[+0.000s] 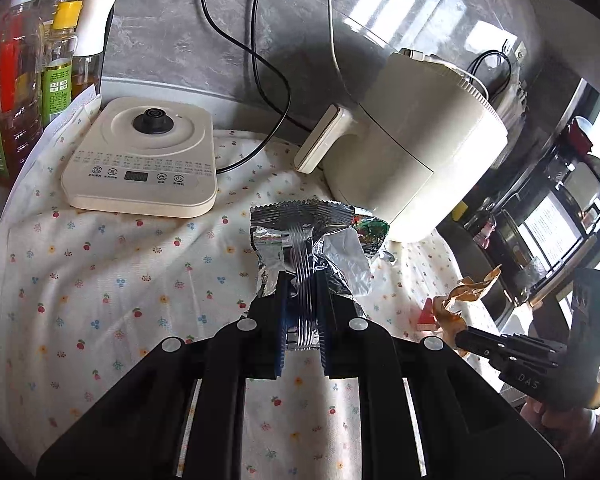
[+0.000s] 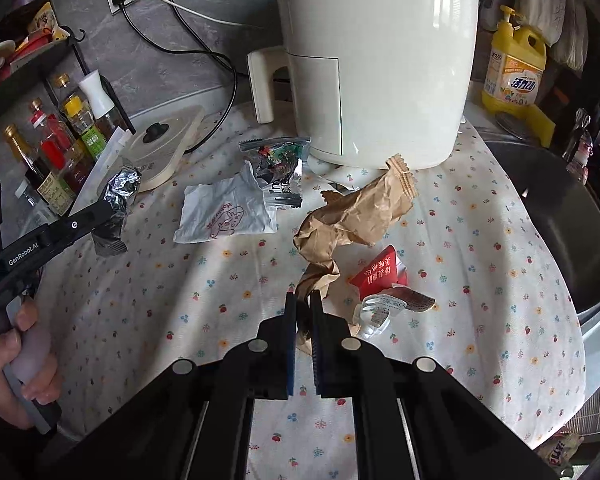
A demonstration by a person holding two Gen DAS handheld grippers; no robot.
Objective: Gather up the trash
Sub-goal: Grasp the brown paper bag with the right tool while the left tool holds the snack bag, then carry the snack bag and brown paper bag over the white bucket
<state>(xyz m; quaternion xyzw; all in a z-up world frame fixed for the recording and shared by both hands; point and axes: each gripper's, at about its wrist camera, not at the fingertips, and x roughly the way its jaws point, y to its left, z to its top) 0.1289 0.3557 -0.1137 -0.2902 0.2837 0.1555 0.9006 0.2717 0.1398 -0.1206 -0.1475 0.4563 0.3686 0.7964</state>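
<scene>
Holding a silver foil wrapper pinched in the left gripper and a brown paper wrapper nipped by the right gripper, both fingers nearly closed; white napkin, green packet at eleven o'clock and red packet remain on the counter.
</scene>
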